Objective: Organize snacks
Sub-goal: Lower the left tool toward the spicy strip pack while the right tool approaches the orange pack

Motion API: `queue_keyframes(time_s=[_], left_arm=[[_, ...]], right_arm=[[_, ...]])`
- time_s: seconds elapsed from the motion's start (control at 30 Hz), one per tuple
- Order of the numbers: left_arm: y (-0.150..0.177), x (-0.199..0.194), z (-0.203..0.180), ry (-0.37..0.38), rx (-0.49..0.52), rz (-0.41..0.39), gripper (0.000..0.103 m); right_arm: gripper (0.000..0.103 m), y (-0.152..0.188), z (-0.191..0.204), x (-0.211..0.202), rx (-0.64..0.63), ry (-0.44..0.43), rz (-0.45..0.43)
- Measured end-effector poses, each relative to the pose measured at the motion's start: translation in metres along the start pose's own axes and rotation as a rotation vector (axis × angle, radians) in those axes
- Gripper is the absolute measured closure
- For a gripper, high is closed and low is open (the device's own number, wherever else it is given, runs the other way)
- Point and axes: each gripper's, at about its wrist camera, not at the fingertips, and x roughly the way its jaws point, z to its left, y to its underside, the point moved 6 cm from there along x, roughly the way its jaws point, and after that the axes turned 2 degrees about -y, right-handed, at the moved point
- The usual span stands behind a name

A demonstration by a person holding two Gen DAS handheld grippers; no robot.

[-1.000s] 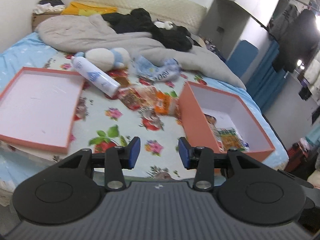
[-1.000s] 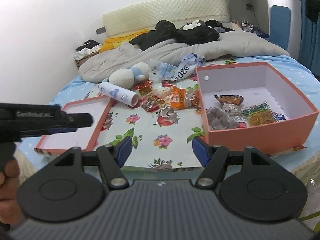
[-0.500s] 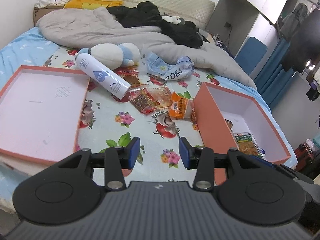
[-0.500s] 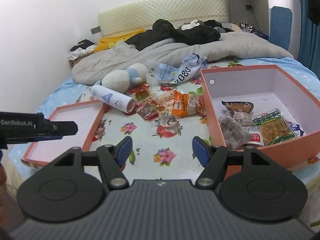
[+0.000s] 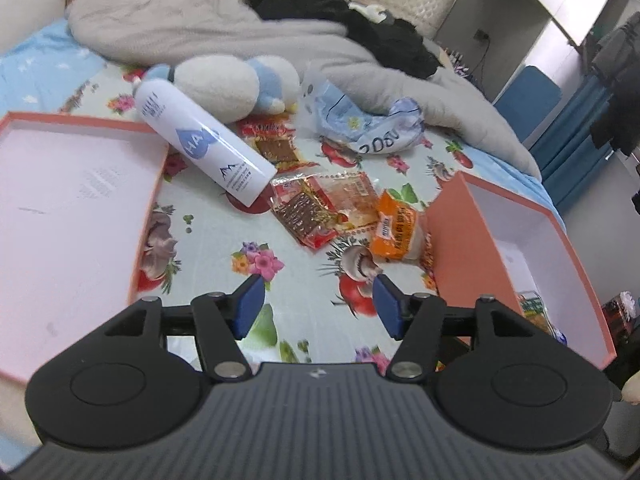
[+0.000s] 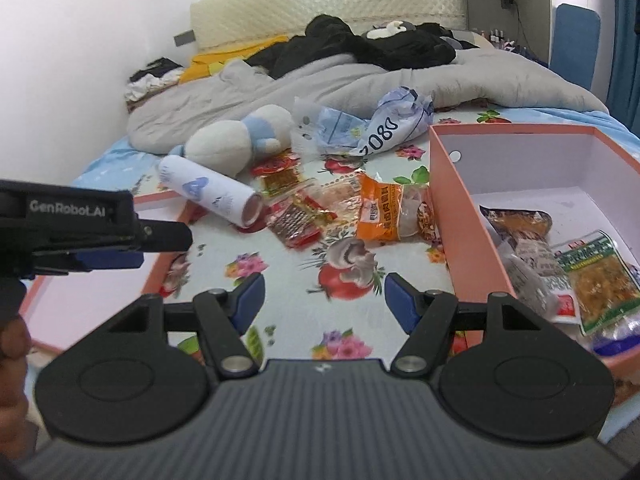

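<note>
- The lid (image 5: 72, 200) lies inside-up at the left on the floral sheet (image 5: 224, 240), its near corner reaching the bed's edge.
- A white bottle (image 5: 200, 144) lies slantwise, its upper part against the lid's far corner, with a plush toy (image 5: 224, 88) just behind it.
- The left gripper (image 5: 318, 304) has just been opening; its jaws stand wide, nothing between them, above bare sheet between lid and box.
- The snacks still out lie in a cluster ahead: a red packet (image 5: 308, 216), a clear one behind it, and an orange packet (image 5: 396, 232) touching the box's (image 5: 460, 248) outer wall.
- The right gripper (image 6: 324, 298) is likewise wide and empty over the same open strip.
- Only the right view shows the box's floor well: a brown snack (image 6: 516, 222), a green-edged pack (image 6: 596, 280) and a greyish pack lie there; the left view sees mostly wall.
- The right view also catches the left gripper side-on above the lid.
</note>
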Motion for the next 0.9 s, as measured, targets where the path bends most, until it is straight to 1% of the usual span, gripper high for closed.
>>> queue_keyframes(time_s=[0.13,0.27,0.4,0.63,0.8,0.9], left_arm=[[-0.015,0.045,0.009,0.013,-0.038,0.045,0.038],[-0.027,0.086,0.014,0.016,-0.047,0.080,0.038],[-0.035,0.122,0.019,0.023,-0.061,0.116,0.038],[-0.042,0.171,0.021,0.037,-0.110,0.171,0.038],[-0.046,0.194,0.018,0.026,-0.132,0.177,0.039],[-0.047,0.204,0.019,0.013,-0.164,0.186,0.041]], right_arm=[[0.035,-0.007,-0.007,0.034,-0.021,0.034,0.020],[0.035,-0.011,-0.017,0.066,-0.009,0.061,0.039],[0.035,-0.015,-0.022,0.090,-0.043,0.101,0.035],[0.036,-0.027,-0.031,0.126,-0.113,0.210,0.029],[0.036,-0.035,-0.037,0.147,-0.139,0.268,0.015],[0.041,-0.036,-0.039,0.158,-0.167,0.306,0.016]])
